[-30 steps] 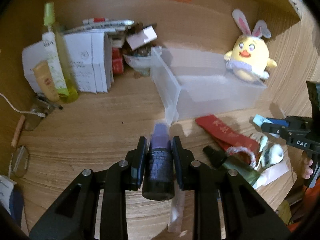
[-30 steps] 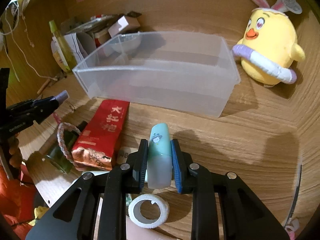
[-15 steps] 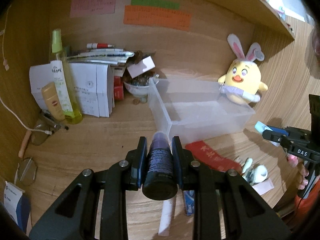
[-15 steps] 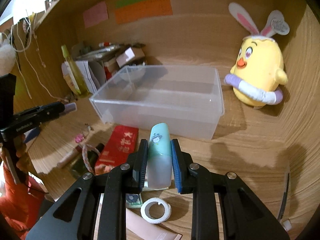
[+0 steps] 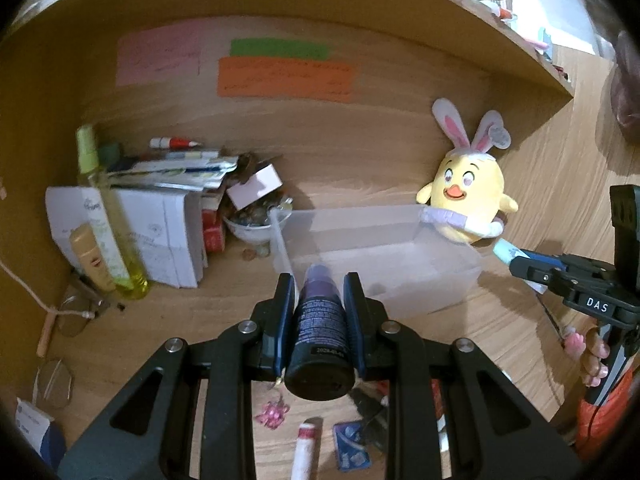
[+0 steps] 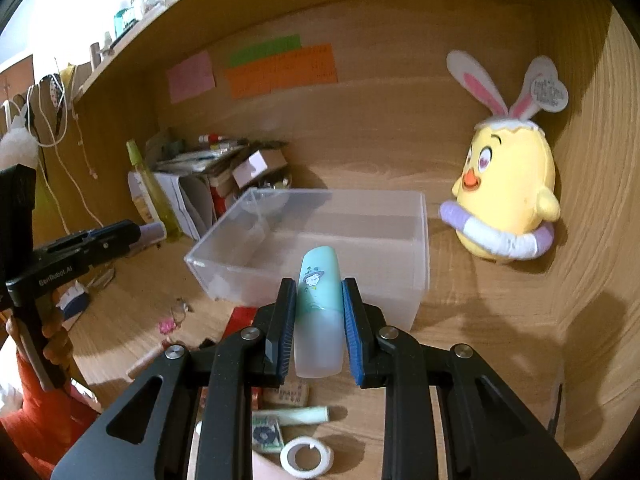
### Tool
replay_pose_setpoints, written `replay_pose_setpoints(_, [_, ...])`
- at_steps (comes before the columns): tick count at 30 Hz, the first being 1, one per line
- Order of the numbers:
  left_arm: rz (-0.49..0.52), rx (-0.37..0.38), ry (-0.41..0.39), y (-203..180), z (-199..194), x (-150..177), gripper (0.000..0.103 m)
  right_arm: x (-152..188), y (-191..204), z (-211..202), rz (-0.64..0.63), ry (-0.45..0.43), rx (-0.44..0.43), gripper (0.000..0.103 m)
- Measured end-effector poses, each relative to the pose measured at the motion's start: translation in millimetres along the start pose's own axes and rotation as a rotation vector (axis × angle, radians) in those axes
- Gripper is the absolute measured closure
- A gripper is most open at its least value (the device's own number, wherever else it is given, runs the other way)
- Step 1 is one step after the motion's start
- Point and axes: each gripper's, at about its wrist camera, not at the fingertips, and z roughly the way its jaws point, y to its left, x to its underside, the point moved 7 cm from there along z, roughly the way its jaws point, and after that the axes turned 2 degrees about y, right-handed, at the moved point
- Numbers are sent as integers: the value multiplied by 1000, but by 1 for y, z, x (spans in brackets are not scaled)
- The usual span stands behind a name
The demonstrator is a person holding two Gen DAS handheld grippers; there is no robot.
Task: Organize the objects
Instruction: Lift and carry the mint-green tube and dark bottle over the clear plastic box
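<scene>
Transport step: left gripper [image 5: 319, 320] clamps one dark bottle [image 5: 320, 332]; right gripper [image 6: 318, 320] clamps one mint tube [image 6: 319, 312]. Both are held aloft just near of the one clear bin [image 6: 422, 264], which looks empty. Next, carry each over the near wall, then part the jaws. One chick plush [image 6: 508, 196] stands far right.

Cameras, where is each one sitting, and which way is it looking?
Left wrist: sits on the left gripper, looks along its fingers, shut on a dark bottle, toward the clear bin; the right gripper shows at the right edge.
Right wrist: sits on the right gripper, fingers shut on a mint tube, facing the bin; the left gripper shows at the left edge.
Both see the bin, the chick plush and the sticky notes.
</scene>
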Motion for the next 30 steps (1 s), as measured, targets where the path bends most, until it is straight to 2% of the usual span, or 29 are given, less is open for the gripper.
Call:
replay_pose_setpoints(5, [25, -6, -21, -10, 10, -14, 78, -16, -2, 4, 5, -23, -6, 82])
replay_pose_setpoints(18, [-5, 13, -5, -12, 46, -42, 78, -51, -5, 40, 6, -19, -2, 82])
replay_pose_setpoints(24, [-23, 21, 19, -11, 66, -49, 78, -62, -6, 66, 12, 14, 12, 82])
replay_pose_setpoints(30, [-38, 35, 70, -11, 94, -46, 78, -54, -17, 96, 38, 76, 23, 82])
